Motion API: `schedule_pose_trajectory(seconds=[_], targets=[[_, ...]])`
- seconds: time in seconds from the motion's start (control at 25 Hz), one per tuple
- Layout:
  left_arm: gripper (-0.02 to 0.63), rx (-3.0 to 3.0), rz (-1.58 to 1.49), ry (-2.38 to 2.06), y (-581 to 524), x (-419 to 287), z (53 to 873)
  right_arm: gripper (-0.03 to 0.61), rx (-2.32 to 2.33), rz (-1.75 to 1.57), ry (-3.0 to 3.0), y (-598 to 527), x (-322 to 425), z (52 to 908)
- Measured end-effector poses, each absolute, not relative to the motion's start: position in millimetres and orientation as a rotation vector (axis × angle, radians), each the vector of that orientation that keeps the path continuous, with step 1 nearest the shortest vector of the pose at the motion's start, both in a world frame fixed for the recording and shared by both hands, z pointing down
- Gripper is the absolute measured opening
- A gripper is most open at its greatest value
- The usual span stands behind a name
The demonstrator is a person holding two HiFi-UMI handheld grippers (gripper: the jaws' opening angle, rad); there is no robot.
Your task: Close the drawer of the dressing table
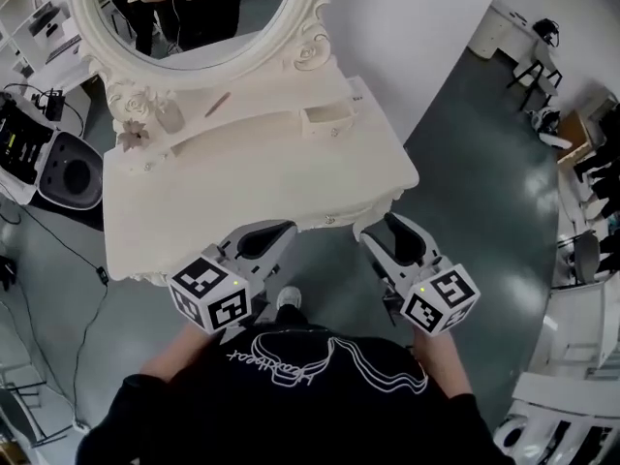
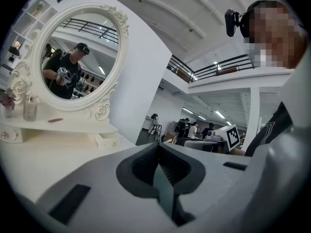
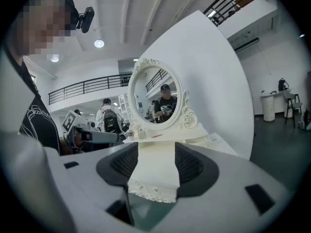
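The white dressing table (image 1: 242, 192) with its oval mirror (image 1: 194, 8) stands in front of me. A small drawer (image 1: 327, 119) juts out from the shelf under the mirror, on the right side; in the left gripper view this drawer (image 2: 108, 140) shows pulled out. My left gripper (image 1: 276, 232) hovers at the table's front edge, its jaws shut (image 2: 158, 149) with nothing between them. My right gripper (image 1: 387, 226) is just off the front right corner, open (image 3: 156, 154), and the table's carved front edge (image 3: 150, 191) shows through the gap without touching the pads.
On the shelf stand a glass bottle (image 1: 170, 116), a pink flower (image 1: 131, 134) and a brown stick (image 1: 217, 104). A black device (image 1: 63, 172) with cables sits on the floor to the left. White furniture (image 1: 572, 395) lines the right side. My shoe (image 1: 288, 298) is below the table edge.
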State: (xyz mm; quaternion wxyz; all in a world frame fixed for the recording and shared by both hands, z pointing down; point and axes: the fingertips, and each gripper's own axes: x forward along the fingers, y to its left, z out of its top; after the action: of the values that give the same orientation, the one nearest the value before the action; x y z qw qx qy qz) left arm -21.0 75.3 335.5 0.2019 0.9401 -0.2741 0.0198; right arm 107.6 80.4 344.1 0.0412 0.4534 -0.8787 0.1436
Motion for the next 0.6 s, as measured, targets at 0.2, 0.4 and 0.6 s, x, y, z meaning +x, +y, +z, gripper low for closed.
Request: schedule_pose_trajectory(seconds=[0.2, 0.4, 0.6], targets=[[0.003, 2.603, 0.077, -0.746, 8.0, -37.8, 349.6, 0.227, 1.427, 0.464, -2.626, 20.3, 97.1, 357.5], [0.003, 2.605, 0.092, -0.732, -35.4, -40.7, 359.0, 0.225, 1.452, 0.479, -2.587, -17.0, 96.1, 370.3], [0.003, 2.581, 0.121, -0.739, -64.4, -38.6, 377.3, 0.222, 1.451, 0.51, -2.559, -44.1, 95.4, 389.8]])
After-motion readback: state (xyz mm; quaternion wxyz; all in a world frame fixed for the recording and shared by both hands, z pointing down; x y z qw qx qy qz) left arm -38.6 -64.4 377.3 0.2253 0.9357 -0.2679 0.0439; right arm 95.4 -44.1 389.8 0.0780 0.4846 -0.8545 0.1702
